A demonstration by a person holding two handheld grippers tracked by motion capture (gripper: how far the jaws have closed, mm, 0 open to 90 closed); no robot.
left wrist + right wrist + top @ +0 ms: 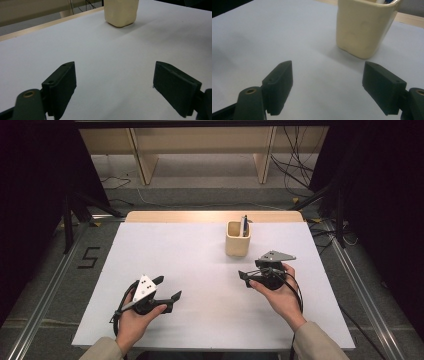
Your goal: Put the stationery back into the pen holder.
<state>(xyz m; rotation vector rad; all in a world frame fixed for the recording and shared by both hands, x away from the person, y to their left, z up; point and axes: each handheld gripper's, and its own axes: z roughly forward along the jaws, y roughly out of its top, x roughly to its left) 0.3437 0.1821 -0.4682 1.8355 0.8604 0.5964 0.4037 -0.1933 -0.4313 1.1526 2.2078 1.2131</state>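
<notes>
- Cream, squarish pen cup with rounded corners: upright near the far edge of the white table top, a bit right of the middle.
- Dark blue pen and a pale one beside it inside the cup, leaning on its right wall, tips poking above the rim.
- In the right gripper view, cup close ahead and a bit to the right, with a soft shadow on the table at its foot.
- In the left gripper view, same cup far ahead near the top edge, only its lower part in sight.
- Right gripper: held in the right hand, near the cup on its near side, not touching it; black jaws wide apart, nothing between them, grey three-cornered plate on top.
- Right gripper from its own camera: jaws spread, bare white table between.
- Left gripper: held in the left hand at the near left of the table, well apart from the cup; jaws spread wide, gripping nothing, white three-cornered plate on top.
- Left gripper from its own camera: jaws apart over bare table.
- Beige sleeves at the bottom edge.
- Pale wooden strip along the far edge of the table.
- Grey floor beyond, with black cables and light wooden shelf legs.
</notes>
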